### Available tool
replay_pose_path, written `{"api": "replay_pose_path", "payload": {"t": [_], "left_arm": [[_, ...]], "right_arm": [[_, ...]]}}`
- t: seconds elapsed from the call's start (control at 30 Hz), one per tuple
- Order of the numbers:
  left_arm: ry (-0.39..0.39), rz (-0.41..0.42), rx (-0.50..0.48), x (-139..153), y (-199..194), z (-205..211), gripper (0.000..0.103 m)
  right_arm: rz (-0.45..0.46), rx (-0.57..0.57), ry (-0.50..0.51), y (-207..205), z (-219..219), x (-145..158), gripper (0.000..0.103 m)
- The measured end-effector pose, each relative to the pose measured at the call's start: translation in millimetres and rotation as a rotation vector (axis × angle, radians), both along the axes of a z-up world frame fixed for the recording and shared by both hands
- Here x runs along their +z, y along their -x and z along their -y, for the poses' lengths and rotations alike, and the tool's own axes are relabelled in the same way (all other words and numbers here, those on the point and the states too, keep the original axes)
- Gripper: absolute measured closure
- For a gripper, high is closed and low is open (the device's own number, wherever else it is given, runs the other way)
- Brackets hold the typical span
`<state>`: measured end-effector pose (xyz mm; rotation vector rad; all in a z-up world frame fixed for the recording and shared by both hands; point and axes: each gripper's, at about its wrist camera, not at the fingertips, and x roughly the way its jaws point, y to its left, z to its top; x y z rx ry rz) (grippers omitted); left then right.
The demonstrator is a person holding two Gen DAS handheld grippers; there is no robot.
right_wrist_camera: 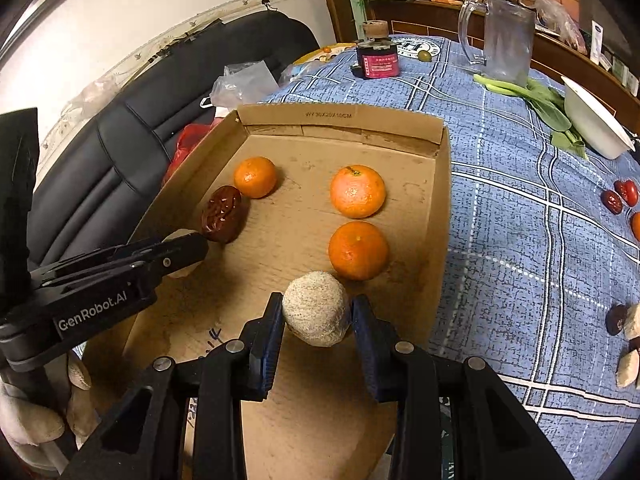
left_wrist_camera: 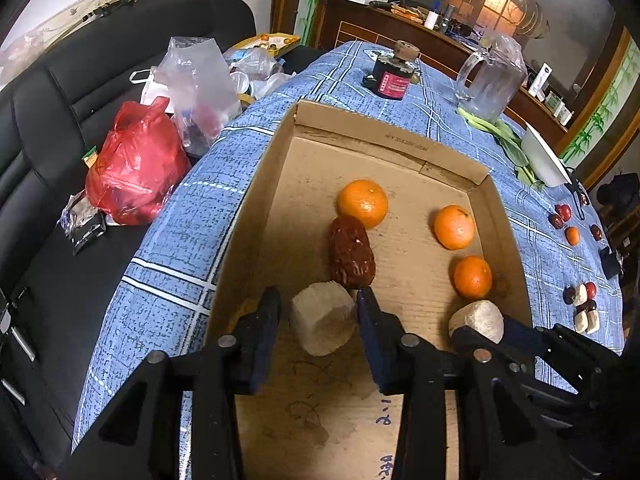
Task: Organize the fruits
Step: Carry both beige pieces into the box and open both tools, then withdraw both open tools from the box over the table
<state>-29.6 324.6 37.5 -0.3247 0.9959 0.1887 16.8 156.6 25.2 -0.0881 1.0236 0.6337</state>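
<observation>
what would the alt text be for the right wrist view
The right gripper holds a pale rough chunk between its blue pads over a cardboard tray holding three oranges and a dark red date. The left gripper reaches in from the left, on a blue plaid tablecloth.

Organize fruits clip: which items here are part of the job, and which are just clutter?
Job: cardboard box, three oranges, red date, pale chunk at left gripper, second pale chunk in right gripper, loose fruit on cloth.
Clutter: glass jug, dark jar, greens, white bowl, red bag.
</observation>
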Motion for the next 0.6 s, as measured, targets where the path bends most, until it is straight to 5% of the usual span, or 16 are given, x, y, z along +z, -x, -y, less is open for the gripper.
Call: {"api": "replay_pose_path", "payload": {"t": [0.37,0.6], "left_arm": [[0.078,0.112,0.043,39,35,-10,0.047],[0.126,0.174,0.059,54,74,7,0.035]], "right_arm": [[0.024,-0.022,-0.043,8,11,15,0.064],[0.027,-0.088,-0.149,33,60,38,0.063]]}}
